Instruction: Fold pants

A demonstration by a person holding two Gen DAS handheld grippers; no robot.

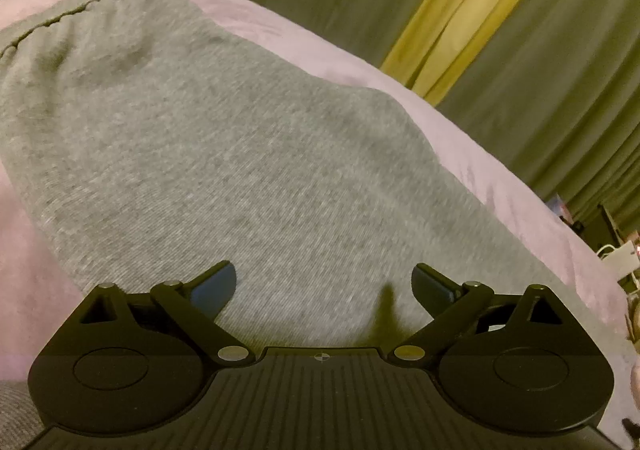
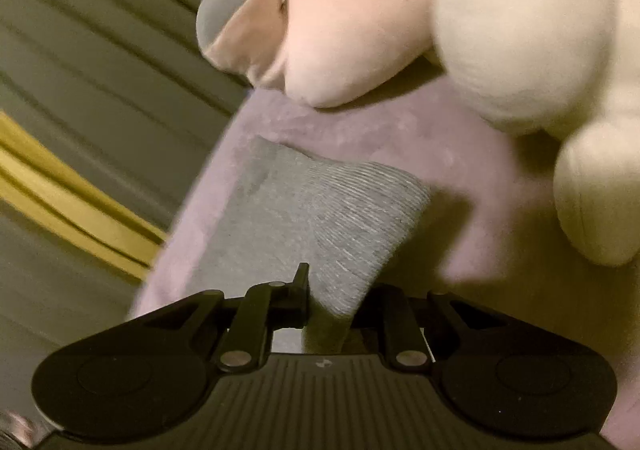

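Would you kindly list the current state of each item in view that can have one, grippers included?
left gripper: open, hovering above the pants, holding nothing.
right gripper: shut on the pants, cloth pinched between its fingers.
pants: grey, spread fairly flat on the blanket, one end gripped.
blanket: pink, laid out under the pants.
plush toy: resting on the blanket beyond the pants, apart from them.
curtain: hanging drawn behind the bed.

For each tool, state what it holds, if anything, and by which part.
The left tool is open above the grey pants, holding nothing. The right tool is shut on the pants, pinching a fold of fabric beside the ribbed band.
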